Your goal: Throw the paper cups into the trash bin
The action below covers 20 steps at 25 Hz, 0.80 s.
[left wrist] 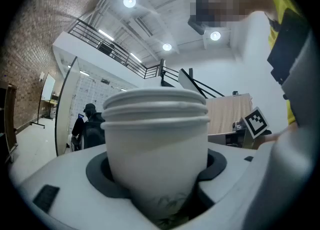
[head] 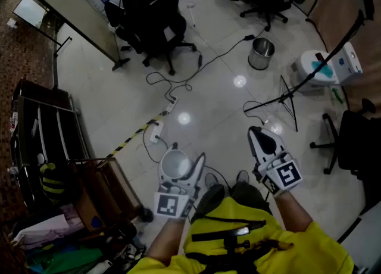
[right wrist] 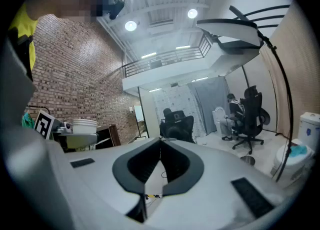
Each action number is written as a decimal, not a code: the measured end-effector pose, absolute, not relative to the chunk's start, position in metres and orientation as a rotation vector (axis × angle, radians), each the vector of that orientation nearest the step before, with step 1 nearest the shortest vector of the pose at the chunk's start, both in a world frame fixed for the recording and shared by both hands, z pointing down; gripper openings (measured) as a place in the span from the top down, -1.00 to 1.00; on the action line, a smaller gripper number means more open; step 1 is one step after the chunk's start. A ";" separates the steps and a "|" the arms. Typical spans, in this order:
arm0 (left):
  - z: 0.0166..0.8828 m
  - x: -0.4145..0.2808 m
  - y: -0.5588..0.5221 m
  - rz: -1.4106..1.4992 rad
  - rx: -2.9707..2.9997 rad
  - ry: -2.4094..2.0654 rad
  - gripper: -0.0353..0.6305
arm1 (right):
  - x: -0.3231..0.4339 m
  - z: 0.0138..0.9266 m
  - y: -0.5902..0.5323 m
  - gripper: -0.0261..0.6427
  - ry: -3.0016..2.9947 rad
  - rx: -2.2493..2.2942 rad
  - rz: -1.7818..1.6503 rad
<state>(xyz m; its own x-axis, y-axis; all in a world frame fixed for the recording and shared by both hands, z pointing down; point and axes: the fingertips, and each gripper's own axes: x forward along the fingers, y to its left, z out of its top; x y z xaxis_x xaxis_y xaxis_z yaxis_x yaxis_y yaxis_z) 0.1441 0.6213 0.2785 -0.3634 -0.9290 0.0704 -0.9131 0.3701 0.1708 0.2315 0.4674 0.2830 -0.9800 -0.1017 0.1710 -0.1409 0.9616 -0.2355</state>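
A stack of white paper cups (head: 174, 163) stands upright between the jaws of my left gripper (head: 186, 159), which is shut on it. In the left gripper view the cups (left wrist: 157, 139) fill the middle, with the dark pads (left wrist: 100, 174) pressed on their lower part. My right gripper (head: 257, 133) is held beside it at the right, shut with nothing in it; its jaws (right wrist: 161, 141) meet. The right gripper view also shows the cups (right wrist: 84, 124) at far left. A round metal trash bin (head: 260, 53) stands on the floor far ahead, and shows small as the bin (right wrist: 246, 160).
Black office chairs (head: 156, 19) stand at the back and another chair (head: 351, 139) at the right. Cables and a power strip (head: 157, 131) lie on the white floor. A thin black stand (head: 286, 101) and a white unit (head: 324, 67) are at the right. Dark shelves (head: 41, 142) line the left.
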 end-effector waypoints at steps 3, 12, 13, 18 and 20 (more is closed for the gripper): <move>0.278 0.129 0.626 -0.167 1.696 -2.455 -0.14 | 0.218 0.284 0.473 0.89 -2.962 0.216 0.347; 0.288 0.070 0.564 -0.139 1.794 -2.366 -0.14 | 0.167 0.300 0.420 0.89 -2.954 0.317 0.380; 0.290 0.061 0.545 -0.131 1.811 -2.356 -0.14 | 0.158 0.303 0.401 0.89 -2.954 0.334 0.385; 0.287 0.001 0.427 -0.081 1.911 -2.340 -0.14 | 0.105 0.314 0.287 0.89 -2.988 0.410 0.420; 0.281 -0.025 0.373 -0.066 1.929 -2.333 -0.14 | 0.084 0.313 0.235 0.89 -2.998 0.430 0.432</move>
<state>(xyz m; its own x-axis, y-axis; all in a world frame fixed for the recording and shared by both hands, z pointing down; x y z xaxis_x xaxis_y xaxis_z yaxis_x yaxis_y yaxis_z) -0.0254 0.3726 0.2812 -0.1845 -0.9810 0.0601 -0.9761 0.1900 0.1059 0.0836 0.2352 0.3127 -0.9572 -0.2633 0.1205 -0.2866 0.9207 -0.2648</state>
